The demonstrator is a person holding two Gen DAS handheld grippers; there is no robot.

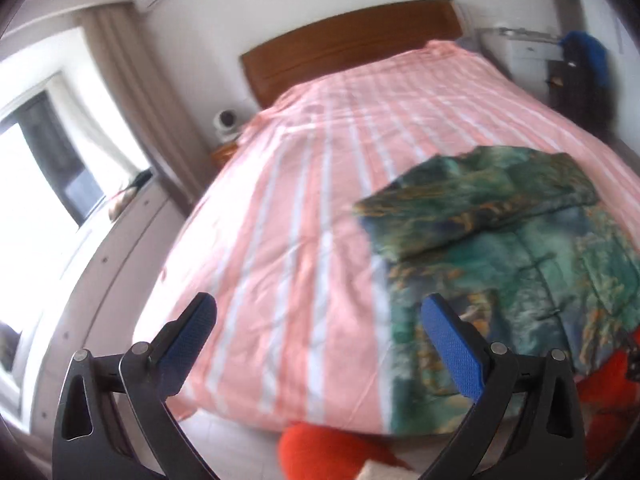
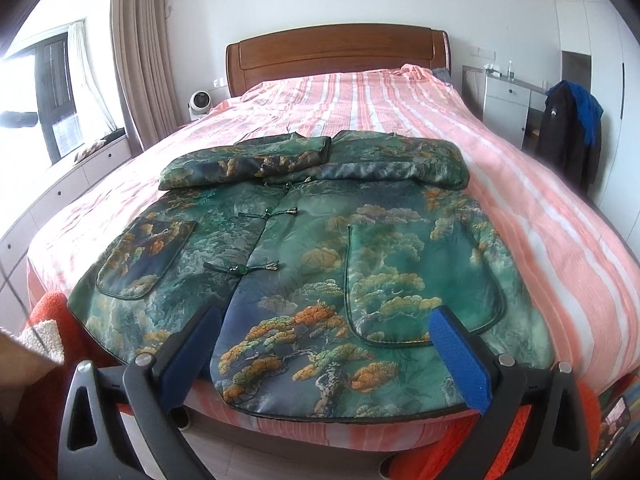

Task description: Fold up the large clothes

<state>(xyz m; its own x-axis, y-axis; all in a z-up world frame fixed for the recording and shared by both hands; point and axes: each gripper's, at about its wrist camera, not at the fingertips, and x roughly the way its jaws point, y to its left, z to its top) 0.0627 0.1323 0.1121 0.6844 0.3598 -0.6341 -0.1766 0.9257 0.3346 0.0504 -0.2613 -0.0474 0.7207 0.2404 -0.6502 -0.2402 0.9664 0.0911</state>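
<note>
Both grippers, left [image 1: 318, 334] & right [image 2: 326, 344], jaws apart, empty, above jacket [image 2: 320, 248].

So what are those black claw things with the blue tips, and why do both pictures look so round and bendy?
They are two hand-held grabbers, one in each of a person's hands. A small wide-eyed camera on each makes the bendy pictures. The left grabber and the right grabber are both open and hold nothing. On the pink-and-white striped bedcover lies a green padded jacket with painted trees, its sleeves already folded across the top. The left picture looks from further left.
</note>
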